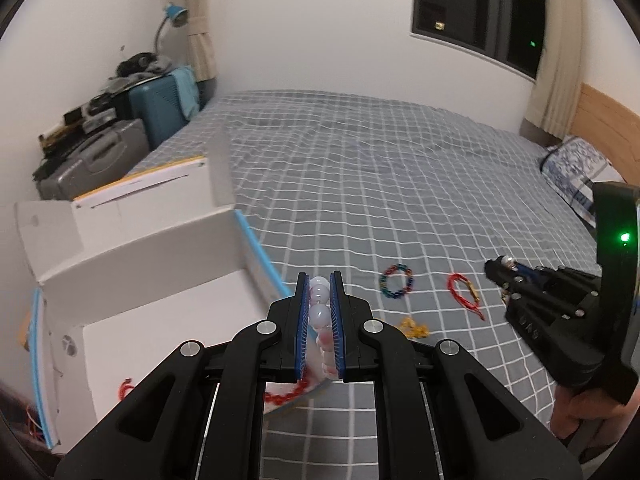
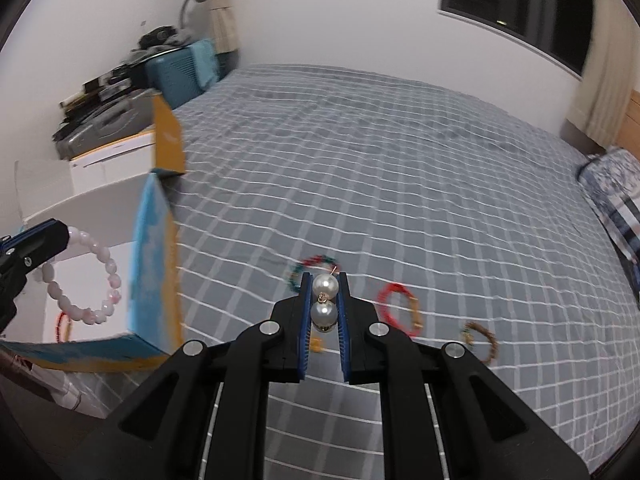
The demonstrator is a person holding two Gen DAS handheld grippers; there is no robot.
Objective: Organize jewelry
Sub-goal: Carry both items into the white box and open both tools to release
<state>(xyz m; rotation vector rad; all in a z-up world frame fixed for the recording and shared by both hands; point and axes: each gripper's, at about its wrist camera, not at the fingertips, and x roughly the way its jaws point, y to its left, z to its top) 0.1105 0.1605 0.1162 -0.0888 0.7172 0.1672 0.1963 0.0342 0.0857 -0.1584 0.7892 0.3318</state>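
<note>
My left gripper (image 1: 320, 286) is shut on a pink bead bracelet (image 1: 319, 316), held beside the open white box (image 1: 168, 240). The right wrist view shows that same bracelet (image 2: 105, 264) dangling over the box (image 2: 100, 204) from the left gripper (image 2: 60, 236). Between the pads of my right gripper (image 2: 325, 284), which is shut, sit two white pearl beads (image 2: 325, 300) of a pearl piece. On the bed lie a multicoloured bead bracelet (image 1: 396, 282), a red cord bracelet (image 1: 466, 294) and a small yellow piece (image 1: 412, 328). My right gripper (image 1: 498, 270) also shows at right.
A grey checked bedsheet (image 1: 380, 184) covers the bed. Red jewelry (image 1: 127, 388) lies inside the box. A brown bead bracelet (image 2: 484, 340) rests right of the red cord bracelet (image 2: 396, 312). Suitcases (image 1: 100, 160) stand at the far left, a pillow (image 1: 576, 168) at the far right.
</note>
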